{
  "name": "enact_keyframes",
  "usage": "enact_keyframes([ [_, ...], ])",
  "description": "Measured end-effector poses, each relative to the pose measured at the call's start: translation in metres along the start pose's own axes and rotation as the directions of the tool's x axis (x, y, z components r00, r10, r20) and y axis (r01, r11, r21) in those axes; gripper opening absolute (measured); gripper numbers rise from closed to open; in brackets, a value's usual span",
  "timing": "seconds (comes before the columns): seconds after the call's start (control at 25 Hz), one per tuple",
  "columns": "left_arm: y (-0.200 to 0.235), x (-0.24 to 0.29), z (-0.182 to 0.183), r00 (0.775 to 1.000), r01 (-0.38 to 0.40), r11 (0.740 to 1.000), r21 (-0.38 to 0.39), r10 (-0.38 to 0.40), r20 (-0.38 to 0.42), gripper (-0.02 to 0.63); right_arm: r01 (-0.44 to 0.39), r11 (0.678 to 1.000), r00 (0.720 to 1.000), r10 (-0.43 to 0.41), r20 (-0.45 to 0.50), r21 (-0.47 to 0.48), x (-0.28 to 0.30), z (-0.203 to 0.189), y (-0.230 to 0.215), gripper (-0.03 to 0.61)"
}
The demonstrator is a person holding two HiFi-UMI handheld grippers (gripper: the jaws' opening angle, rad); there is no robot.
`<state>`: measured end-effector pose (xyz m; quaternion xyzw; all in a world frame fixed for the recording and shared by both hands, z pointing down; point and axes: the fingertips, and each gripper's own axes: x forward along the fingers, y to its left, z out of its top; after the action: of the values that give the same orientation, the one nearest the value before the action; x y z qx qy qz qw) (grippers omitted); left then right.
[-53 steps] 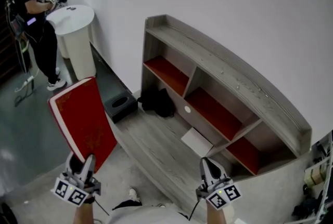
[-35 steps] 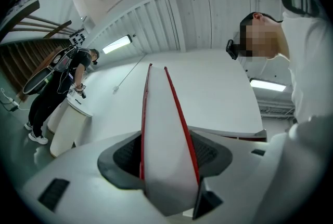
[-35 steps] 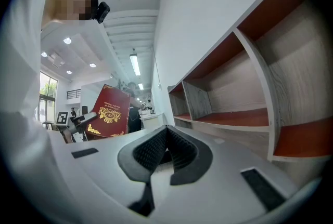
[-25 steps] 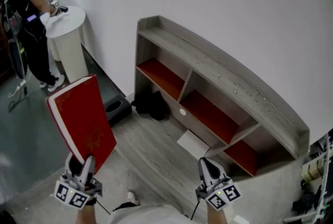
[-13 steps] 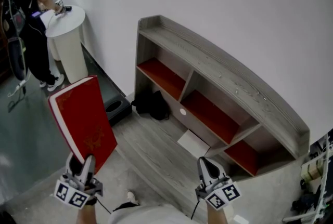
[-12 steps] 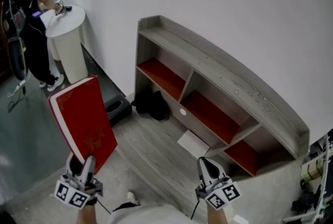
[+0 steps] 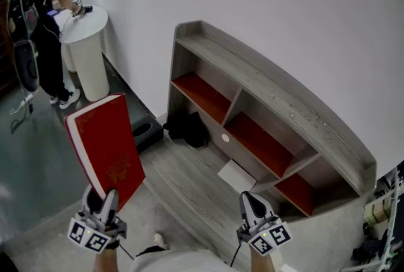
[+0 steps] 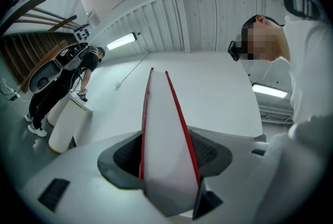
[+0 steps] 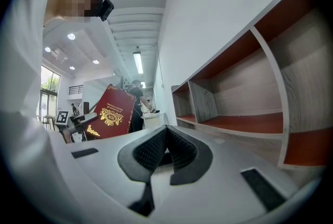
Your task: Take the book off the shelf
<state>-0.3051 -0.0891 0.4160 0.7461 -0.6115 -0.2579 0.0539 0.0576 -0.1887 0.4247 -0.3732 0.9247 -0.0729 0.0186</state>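
A large red book with a gold emblem stands tilted above the floor, left of the grey wooden shelf. My left gripper is shut on the book's lower edge. In the left gripper view the book rises edge-on between the pads, its white pages showing. My right gripper hangs near the bottom, in front of the shelf, shut with nothing in it. The right gripper view shows its pads meeting, the red book at the left and the shelf's red-floored compartments at the right, all without books.
A person stands at a round white pedestal table at the far left. A black bag and a black box lie by the shelf's left end. A white sheet rests on the wooden platform before the shelf.
The book stays held in my left gripper and has drifted only slightly right in the head view. The right gripper has not moved. The person at the table shifted a little.
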Motion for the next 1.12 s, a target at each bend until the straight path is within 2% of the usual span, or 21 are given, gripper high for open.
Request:
enact_keyframes([
  [0.52, 0.016, -0.010, 0.007, 1.000, 0.005, 1.000, -0.011, -0.005, 0.006, 0.258, -0.023, 1.000, 1.000, 0.023, -0.014, -0.013, 0.016, -0.008, 0.021, 0.023],
  [0.72, 0.022, -0.016, 0.012, 1.000, 0.007, 1.000, -0.005, -0.007, 0.013, 0.258, -0.010, 0.995, 1.000, 0.011, 0.015, -0.098, 0.019, -0.002, 0.032, 0.023],
  [1.12, 0.024, -0.019, 0.018, 1.000, 0.013, 1.000, -0.011, -0.012, 0.024, 0.258, -0.007, 0.995, 1.000, 0.009, 0.023, -0.102, 0.021, -0.002, 0.041, 0.023],
])
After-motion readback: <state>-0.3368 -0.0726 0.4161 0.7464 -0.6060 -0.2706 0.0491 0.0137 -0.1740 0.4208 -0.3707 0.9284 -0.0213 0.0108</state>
